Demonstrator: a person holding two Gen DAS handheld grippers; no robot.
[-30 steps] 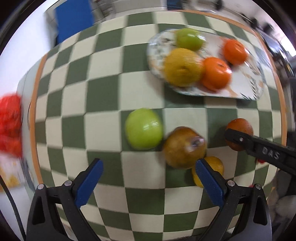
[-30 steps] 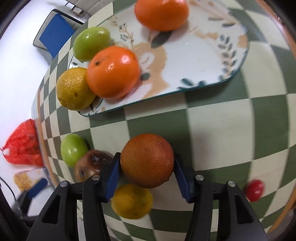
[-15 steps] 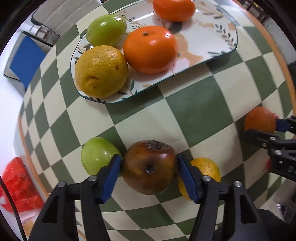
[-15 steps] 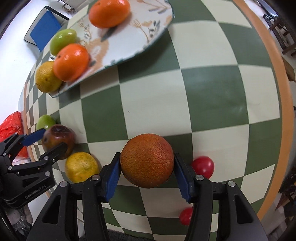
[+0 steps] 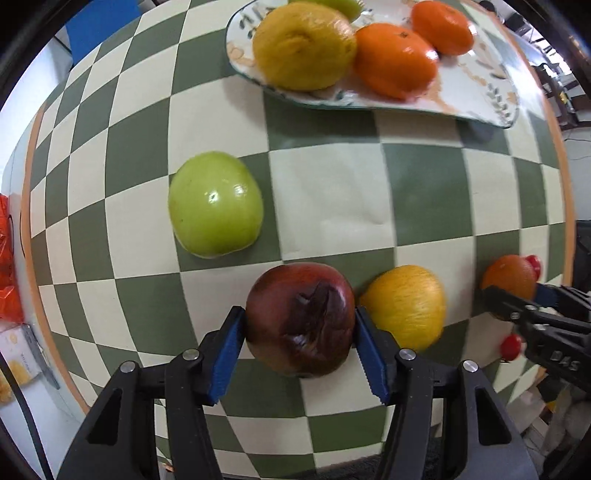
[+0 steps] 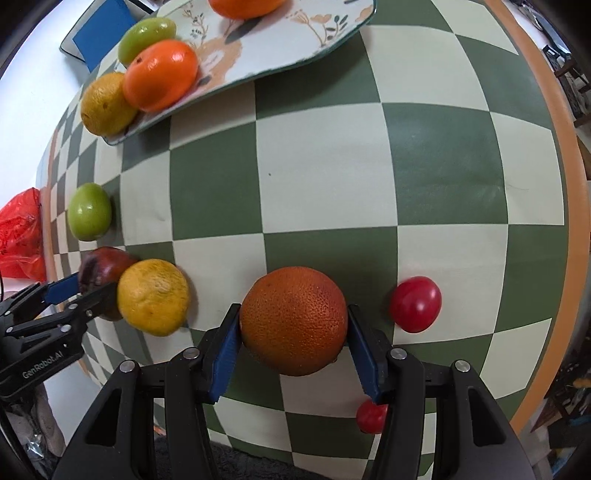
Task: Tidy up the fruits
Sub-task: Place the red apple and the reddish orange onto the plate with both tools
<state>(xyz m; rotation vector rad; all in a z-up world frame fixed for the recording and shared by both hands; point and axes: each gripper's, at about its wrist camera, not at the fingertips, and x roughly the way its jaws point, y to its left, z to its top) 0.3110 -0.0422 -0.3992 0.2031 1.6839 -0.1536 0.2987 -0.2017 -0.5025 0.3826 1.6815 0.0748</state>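
Note:
My left gripper (image 5: 300, 350) is shut on a dark red bruised apple (image 5: 300, 318) near the table's front edge. A green apple (image 5: 216, 205) lies to its upper left and a yellow orange (image 5: 404, 306) touches its right side. My right gripper (image 6: 292, 350) is shut on a dark orange (image 6: 293, 325). A floral plate (image 5: 480, 81) at the back holds a yellow citrus (image 5: 303, 50), two oranges (image 5: 395, 59) and a green fruit (image 6: 146, 38). The left gripper also shows in the right wrist view (image 6: 77, 291).
Two small red tomatoes (image 6: 416, 304) (image 6: 371, 417) lie right of the right gripper. The checkered tablecloth (image 6: 332, 177) has an orange border (image 6: 570, 221) near the right edge. A red bag (image 6: 20, 236) sits off the table's left side. A blue chair (image 6: 99, 31) stands behind.
My left gripper has closed on the dark red apple and turned it, so the bruised side faces the camera. The right gripper holds its orange and has shifted slightly.

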